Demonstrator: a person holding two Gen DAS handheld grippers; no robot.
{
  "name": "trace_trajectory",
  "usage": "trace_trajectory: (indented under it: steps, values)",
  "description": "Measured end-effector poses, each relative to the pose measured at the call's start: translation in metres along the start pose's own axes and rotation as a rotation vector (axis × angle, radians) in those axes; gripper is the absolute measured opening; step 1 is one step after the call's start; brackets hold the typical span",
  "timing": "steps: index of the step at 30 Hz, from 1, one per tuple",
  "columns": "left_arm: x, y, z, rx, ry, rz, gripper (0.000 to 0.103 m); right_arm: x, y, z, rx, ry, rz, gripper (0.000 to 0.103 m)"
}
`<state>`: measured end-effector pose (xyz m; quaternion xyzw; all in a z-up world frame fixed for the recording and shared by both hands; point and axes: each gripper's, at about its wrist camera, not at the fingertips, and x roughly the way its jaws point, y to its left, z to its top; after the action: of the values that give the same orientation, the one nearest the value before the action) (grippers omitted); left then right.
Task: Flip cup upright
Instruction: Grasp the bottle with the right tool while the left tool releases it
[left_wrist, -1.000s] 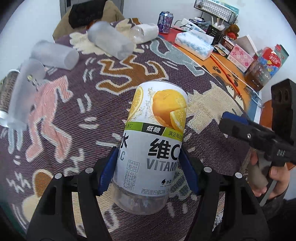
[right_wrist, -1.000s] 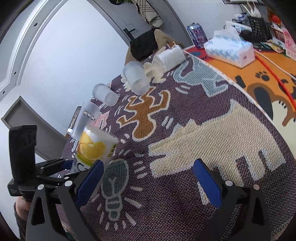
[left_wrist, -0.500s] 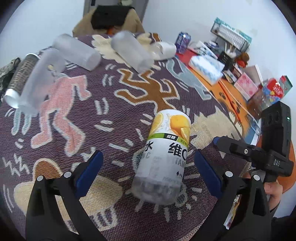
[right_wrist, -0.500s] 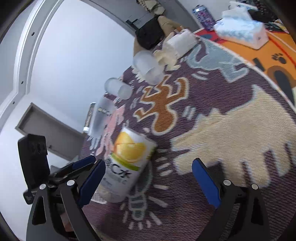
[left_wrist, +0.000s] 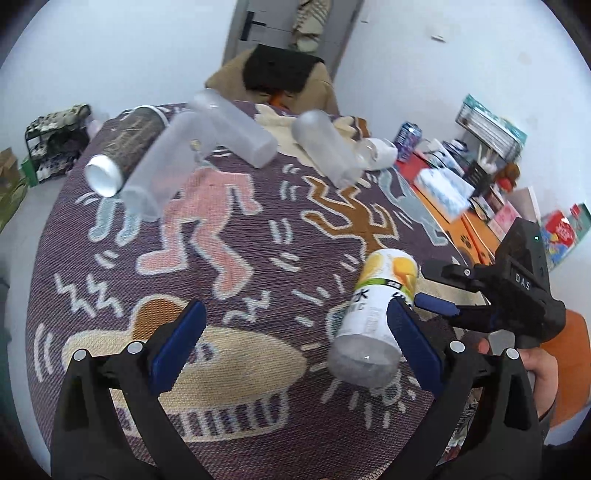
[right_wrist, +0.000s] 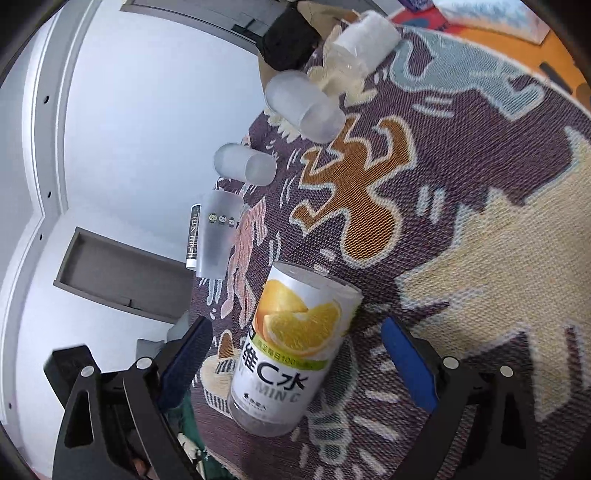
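Note:
A cup with an orange-fruit label (left_wrist: 376, 314) stands on the patterned cloth near the front right, wider clear end on the cloth; it also shows in the right wrist view (right_wrist: 291, 350). My left gripper (left_wrist: 295, 347) is open, drawn back, with the cup by its right finger. My right gripper (right_wrist: 299, 369) is open with the cup between its fingers, apart from both pads. The right gripper also shows in the left wrist view (left_wrist: 439, 291).
Several frosted cups (left_wrist: 229, 133) (left_wrist: 325, 147) (left_wrist: 159, 173) and a dark can (left_wrist: 122, 151) lie on their sides at the cloth's far part. A tissue box (left_wrist: 443, 188) and clutter fill the orange table at right. A chair with clothes (left_wrist: 277, 77) stands behind.
My left gripper opened, let go of the orange-label cup and pulled back. My right gripper moved in around the cup.

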<state>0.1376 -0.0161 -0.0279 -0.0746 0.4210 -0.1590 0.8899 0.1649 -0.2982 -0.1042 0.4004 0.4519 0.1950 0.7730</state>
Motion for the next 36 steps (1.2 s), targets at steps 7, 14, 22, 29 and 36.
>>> trace_trajectory:
  steps: [7,14,22,29,36]
  values:
    - [-0.011,0.018,-0.012,-0.048,-0.025,0.019,0.097,0.023,0.001,0.006,0.052,0.046,-0.001,0.087]
    - [-0.024,0.026,-0.019,-0.068,-0.048,0.026,0.097,0.040,-0.002,0.012,0.104,0.062,-0.021,0.064]
    - [-0.034,0.030,-0.021,-0.077,-0.078,0.037,0.097,0.012,0.034,0.006,-0.079,-0.022,-0.010,0.062]
    - [-0.040,0.029,-0.022,-0.069,-0.102,0.050,0.097,-0.019,0.096,-0.020,-0.458,-0.198,-0.192,0.062]
    - [-0.046,0.032,-0.023,-0.076,-0.127,0.062,0.097,-0.017,0.127,-0.052,-0.738,-0.285,-0.338,0.062]
